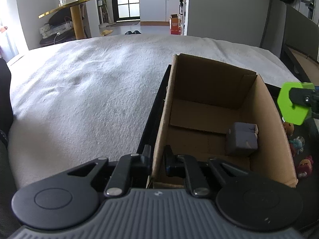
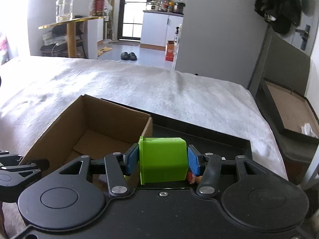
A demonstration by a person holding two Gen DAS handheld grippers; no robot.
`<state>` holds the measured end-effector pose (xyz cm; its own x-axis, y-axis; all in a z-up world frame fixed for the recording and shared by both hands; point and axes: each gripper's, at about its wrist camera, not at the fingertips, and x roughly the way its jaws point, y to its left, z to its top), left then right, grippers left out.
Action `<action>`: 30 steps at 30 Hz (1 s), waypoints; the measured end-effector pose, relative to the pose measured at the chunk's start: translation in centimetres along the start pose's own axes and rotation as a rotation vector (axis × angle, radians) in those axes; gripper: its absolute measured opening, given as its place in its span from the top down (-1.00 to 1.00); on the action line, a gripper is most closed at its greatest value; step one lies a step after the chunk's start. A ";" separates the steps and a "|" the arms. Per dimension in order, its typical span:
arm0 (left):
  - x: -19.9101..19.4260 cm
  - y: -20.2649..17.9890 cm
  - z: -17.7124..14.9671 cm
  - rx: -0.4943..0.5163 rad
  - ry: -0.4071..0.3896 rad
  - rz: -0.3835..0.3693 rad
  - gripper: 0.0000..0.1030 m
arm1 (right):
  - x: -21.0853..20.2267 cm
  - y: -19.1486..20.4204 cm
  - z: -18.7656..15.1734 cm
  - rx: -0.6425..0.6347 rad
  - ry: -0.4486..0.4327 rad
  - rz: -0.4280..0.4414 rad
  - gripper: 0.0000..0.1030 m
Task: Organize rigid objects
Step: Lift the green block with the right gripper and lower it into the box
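An open cardboard box [image 1: 209,91] stands in a black tray [image 2: 219,137] on the bed. My left gripper [image 1: 158,155] is shut on the box's near left wall, one finger outside and one inside. A grey block [image 1: 242,139] lies on the box floor at the right. My right gripper [image 2: 163,158] is shut on a green flanged block [image 2: 164,161], its blue pads [image 2: 132,157] pressing on both sides. It hovers above the tray just right of the box. The left wrist view shows that green block [image 1: 293,105] beyond the box's right wall.
Small colourful toy figures [image 1: 305,165] lie in the tray right of the box. A white blanket [image 1: 89,99] covers the bed to the left and beyond. A dark bed frame [image 2: 289,107] sits at the right, with a shelf and a kitchen far behind.
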<state>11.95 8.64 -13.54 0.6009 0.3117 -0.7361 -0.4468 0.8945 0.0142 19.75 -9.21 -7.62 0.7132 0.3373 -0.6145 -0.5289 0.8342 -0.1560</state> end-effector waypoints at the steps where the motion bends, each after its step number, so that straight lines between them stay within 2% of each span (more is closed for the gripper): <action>1: 0.0 0.0 0.0 0.000 -0.004 0.001 0.76 | -0.2 0.2 0.0 -0.007 -0.004 0.003 0.03; 10: 0.0 0.3 0.2 -0.009 -0.011 -0.013 0.76 | -0.4 2.3 0.7 -0.092 -0.046 0.037 0.03; 21: 0.1 0.6 0.4 -0.023 -0.004 -0.026 0.76 | 0.9 4.5 1.4 -0.190 -0.033 0.094 0.02; 25: 0.1 0.6 0.4 -0.025 -0.003 -0.027 0.76 | 1.8 5.5 1.4 -0.238 0.008 0.077 -0.05; 30: 0.2 0.8 0.5 -0.030 0.001 -0.023 0.75 | 0.8 5.5 0.8 -0.250 0.005 0.053 -0.16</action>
<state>12.05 9.54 -13.34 0.6107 0.2905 -0.7366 -0.4521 0.8917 -0.0232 17.77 -4.01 -8.37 0.6795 0.3747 -0.6308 -0.6632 0.6814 -0.3096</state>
